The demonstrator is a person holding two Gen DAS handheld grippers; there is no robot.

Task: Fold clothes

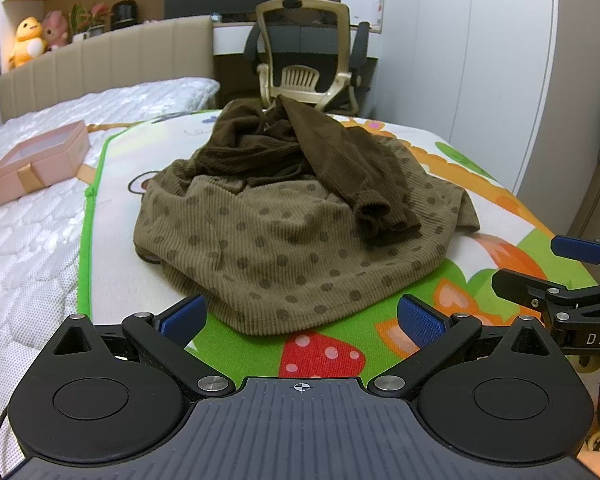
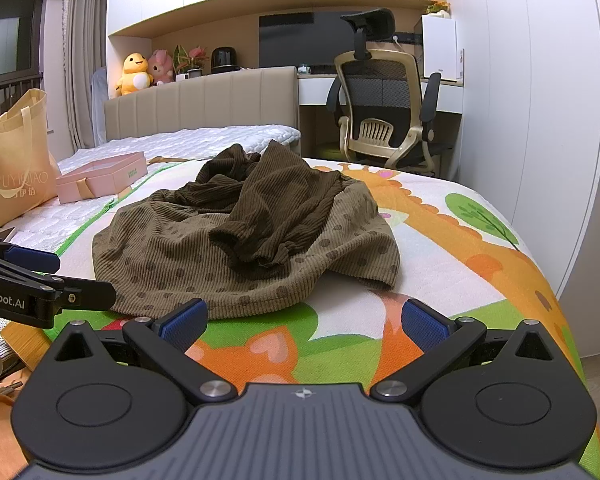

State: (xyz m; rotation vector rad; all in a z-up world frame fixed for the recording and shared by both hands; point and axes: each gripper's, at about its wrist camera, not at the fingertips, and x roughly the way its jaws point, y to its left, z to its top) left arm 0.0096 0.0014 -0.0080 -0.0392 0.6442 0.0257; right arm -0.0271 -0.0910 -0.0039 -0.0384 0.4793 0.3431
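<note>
The bed is carrying a cartoon mat across its near end. The garment, olive with dots, is lying crumpled mid-mat, its darker sleeves heaped on top. A bag and a pink box are sitting toward the bed's left edge. The left tongs are hovering spread at the garment's near hem, gripping nothing. The right tongs are hovering spread over the mat's near edge, just short of the hem.
</note>
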